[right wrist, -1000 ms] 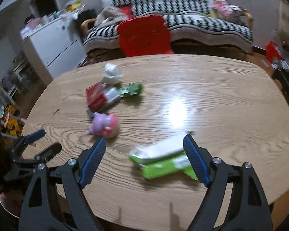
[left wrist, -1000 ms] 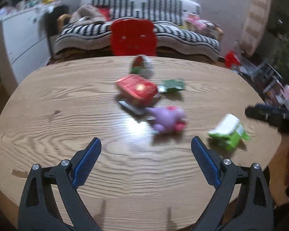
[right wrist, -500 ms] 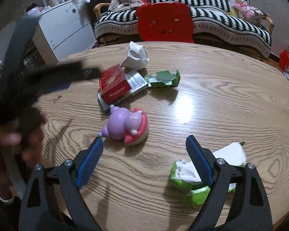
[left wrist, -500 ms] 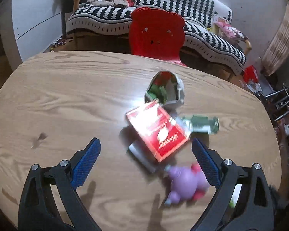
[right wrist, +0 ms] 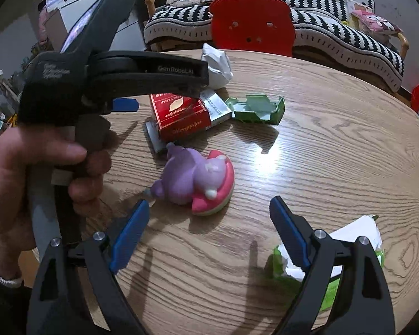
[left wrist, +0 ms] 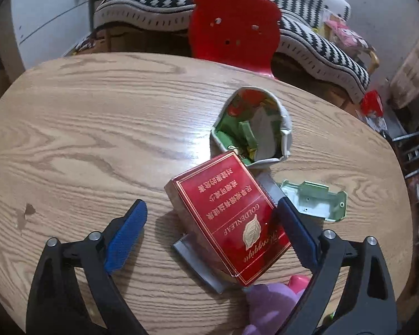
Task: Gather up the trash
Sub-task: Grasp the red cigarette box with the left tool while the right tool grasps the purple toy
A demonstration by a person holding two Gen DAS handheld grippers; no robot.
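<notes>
The red cigarette pack lies on the wooden counter, propped on a flat silver box, between the wide-spread pads of the left claw, whose jaws have just been closing slightly; its right pad sits beside the pack's edge. A crumpled carton touches the pack's far end, a green wrapper lies beside it. The purple toy lies just in front of the right claw, also wide and empty. A green tissue packet lies behind its right finger.
</notes>
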